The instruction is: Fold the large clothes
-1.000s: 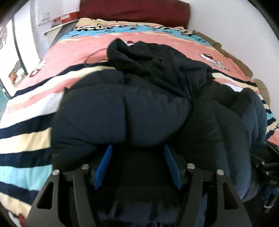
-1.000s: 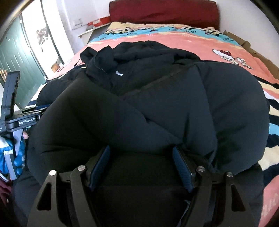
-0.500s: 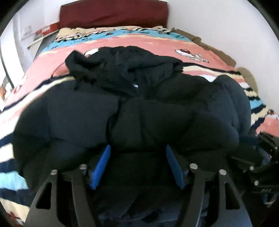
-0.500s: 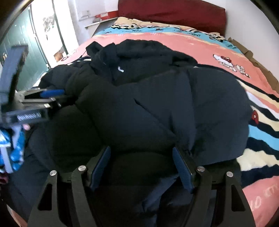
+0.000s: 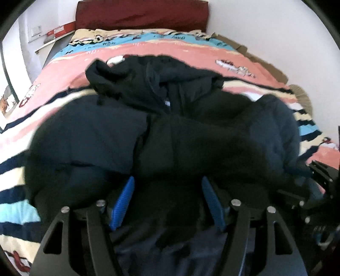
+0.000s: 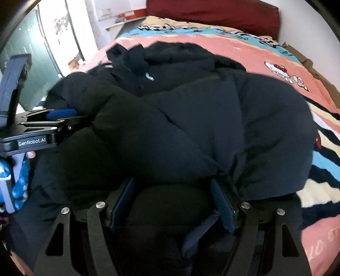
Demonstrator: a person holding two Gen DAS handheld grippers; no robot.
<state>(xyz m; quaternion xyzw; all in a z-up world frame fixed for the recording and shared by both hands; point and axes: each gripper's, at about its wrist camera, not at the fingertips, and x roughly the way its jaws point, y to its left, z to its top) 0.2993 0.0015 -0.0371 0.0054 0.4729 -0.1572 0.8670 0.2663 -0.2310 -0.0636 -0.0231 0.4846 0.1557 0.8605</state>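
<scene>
My left gripper (image 5: 167, 201) is clamped on the near edge of the jacket (image 5: 191, 144); a thick dark fold fills the gap between my blue pads (image 5: 123, 203) and lies against both, with more of the cloth hanging below them; my jaws stand wide around that bulk. My right gripper (image 6: 173, 201) has the same near edge between its pads (image 6: 223, 208); the fold touches both of them, and those jaws are opening at this moment. In the right view my left gripper shows at the jacket's left side, its fingers reaching in under the puffed cloth.

Past my fingers the jacket lies heaped and doubled over itself, quilted panels mounded towards me; the exact lie of the layers I cannot tell, since all is dark. At the jacket's far end the hood (image 5: 148, 80) sits crumpled, a small white tag (image 6: 149, 76) showing inside it.

Under the jacket and round it on every side is the striped blanket (image 5: 148, 48), pink, blue, cream and navy; beyond the jacket, at the far end of the blanket, a dark red headboard (image 5: 140, 12); left of the jacket, a green door (image 6: 31, 63).
</scene>
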